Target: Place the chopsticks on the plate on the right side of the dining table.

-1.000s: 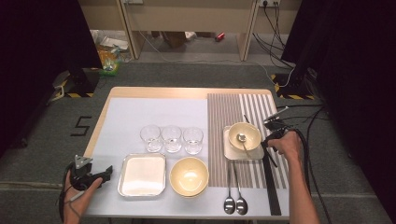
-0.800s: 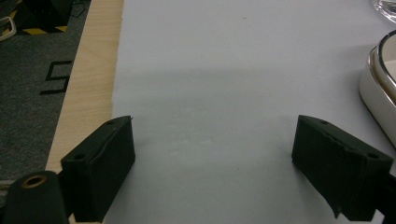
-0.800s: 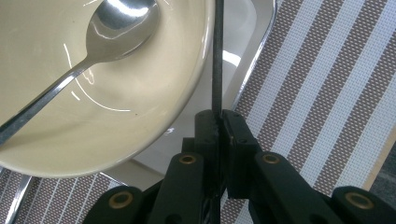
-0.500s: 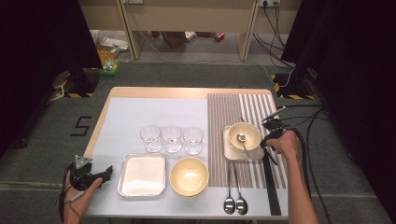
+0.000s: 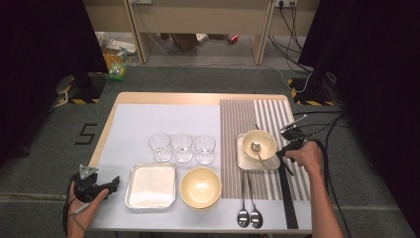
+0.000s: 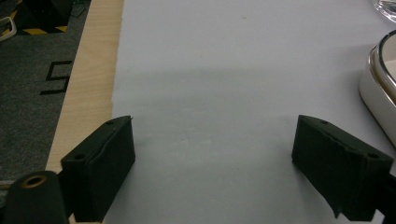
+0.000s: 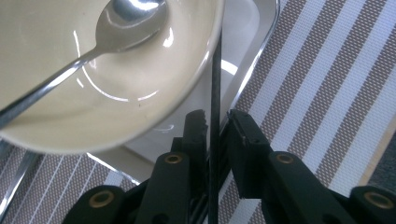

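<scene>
The right tool sits low in the middle of the right gripper view, and its jaws have just been opening. They now stand a little apart, with a thin black stick running up between them. There is a sliver of daylight on the stick's right side, so I'd say the pads no longer pinch it.

The stick rises along the rim of the cream bowl in the upper left of that view. The bowl holds a spoon and stands on a small metal tray over the striped mat.

The worry is the stick. Loose as it looks, it may tip or roll off the tray's edge onto the mat. If the hand pulls back crookedly, a jaw could drag it along or knock the bowl's rim and rattle the spoon. A straight, slow retreat seems safest.

The left tool rests at the lower left of the high view, jaws wide and empty over the bare grey tabletop, well away from all this.
</scene>
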Tool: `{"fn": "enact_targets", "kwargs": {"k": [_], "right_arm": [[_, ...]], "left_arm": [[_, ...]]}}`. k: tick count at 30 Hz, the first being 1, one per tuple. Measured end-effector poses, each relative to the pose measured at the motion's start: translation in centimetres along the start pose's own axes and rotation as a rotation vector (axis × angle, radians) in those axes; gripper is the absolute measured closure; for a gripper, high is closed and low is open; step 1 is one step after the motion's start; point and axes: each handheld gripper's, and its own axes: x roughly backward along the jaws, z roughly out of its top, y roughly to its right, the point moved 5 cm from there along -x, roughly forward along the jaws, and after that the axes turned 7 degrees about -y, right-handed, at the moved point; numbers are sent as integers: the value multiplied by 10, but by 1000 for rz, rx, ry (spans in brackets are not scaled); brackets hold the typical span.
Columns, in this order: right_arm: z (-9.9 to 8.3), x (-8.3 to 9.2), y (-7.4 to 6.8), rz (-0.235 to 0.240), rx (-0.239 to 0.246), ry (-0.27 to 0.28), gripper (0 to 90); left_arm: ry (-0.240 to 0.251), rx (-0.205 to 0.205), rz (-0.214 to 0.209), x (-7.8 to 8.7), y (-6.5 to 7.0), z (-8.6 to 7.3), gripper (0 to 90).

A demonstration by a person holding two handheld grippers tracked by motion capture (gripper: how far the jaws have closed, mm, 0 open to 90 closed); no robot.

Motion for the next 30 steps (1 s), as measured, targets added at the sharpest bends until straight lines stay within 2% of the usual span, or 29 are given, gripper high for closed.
{"fn": "enact_targets", "kwargs": {"k": [7,8,19,26,30], "right_arm": [[-20,4,-1,1,44,11,719],[-21,4,0,2,63,22,719],[-44,0,1,-11,76,-1,715],[-48,-6,3,-6,112,2,825],[-46,-5,2,-16,124,-3,836]], "left_arm": [[0,0,0,0,0,0,122],[0,0,0,0,0,0,122],[0,0,1,0,0,0,122],[0,0,0,0,0,0,122],[-1,-2,0,0,0,0,122]]}}
